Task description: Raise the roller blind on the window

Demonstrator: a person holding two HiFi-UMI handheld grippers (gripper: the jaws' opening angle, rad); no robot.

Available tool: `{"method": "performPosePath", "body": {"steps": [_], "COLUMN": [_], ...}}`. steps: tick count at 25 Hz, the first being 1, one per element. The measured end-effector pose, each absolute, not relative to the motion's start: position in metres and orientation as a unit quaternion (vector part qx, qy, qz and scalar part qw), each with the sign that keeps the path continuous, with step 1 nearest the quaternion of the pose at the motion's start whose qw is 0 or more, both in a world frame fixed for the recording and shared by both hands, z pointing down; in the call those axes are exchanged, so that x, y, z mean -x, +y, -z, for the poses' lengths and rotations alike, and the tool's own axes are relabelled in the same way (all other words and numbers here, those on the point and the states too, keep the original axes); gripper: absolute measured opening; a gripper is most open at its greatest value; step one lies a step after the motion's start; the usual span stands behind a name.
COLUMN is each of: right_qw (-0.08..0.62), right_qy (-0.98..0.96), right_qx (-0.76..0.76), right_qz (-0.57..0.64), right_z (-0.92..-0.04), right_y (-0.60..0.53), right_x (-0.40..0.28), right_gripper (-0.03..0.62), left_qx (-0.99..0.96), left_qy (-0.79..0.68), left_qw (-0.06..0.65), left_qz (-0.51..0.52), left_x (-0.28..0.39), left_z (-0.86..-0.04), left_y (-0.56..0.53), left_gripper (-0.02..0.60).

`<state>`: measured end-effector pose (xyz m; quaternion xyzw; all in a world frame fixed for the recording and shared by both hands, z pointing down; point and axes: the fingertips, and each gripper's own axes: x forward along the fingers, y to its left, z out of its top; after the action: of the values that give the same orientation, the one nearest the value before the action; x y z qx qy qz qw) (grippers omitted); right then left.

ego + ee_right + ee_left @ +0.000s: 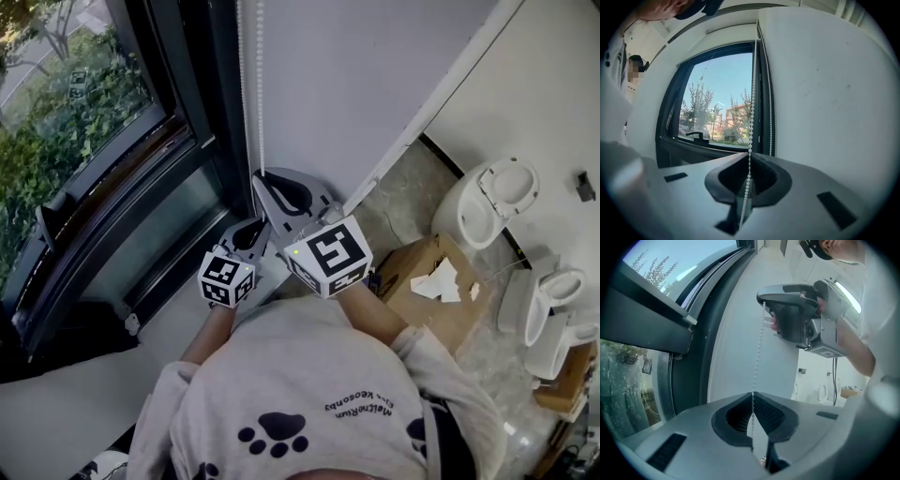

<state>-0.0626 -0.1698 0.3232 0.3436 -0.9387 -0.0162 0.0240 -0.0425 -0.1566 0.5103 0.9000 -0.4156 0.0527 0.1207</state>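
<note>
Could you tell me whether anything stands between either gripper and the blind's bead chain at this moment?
Nothing visible does. The left gripper is shut on the bead chain, and the right gripper is shut on the same strand higher up. The chain runs free between the two grippers.

Storeroom: loose toilets (497, 202), cartons (403, 267)

White bead chain (752, 103): two strands, hanging straight beside dark window frame (761, 108), near white wall (825, 93).
</note>
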Motion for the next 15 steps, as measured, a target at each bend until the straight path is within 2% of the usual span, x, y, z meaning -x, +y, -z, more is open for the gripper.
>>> {"method": "performPosePath", "body": {"steps": [15], "right_qw": [0.059], "right_qy": [-0.937], "right_qx": [-0.343], "right_qz": [-0.026], "right_z": [-0.384], "right_y": [-0.173], "right_x": [0.066], "right_gripper": [0.014], "left_qx": [-0.897], "left_qy": [-0.398], "left_qw": [0.161], "left_qz": [-0.102], "left_x": [0.042], "left_z": [-0.569], "left_y": [-0.146], "left_gripper": [0.02]}}
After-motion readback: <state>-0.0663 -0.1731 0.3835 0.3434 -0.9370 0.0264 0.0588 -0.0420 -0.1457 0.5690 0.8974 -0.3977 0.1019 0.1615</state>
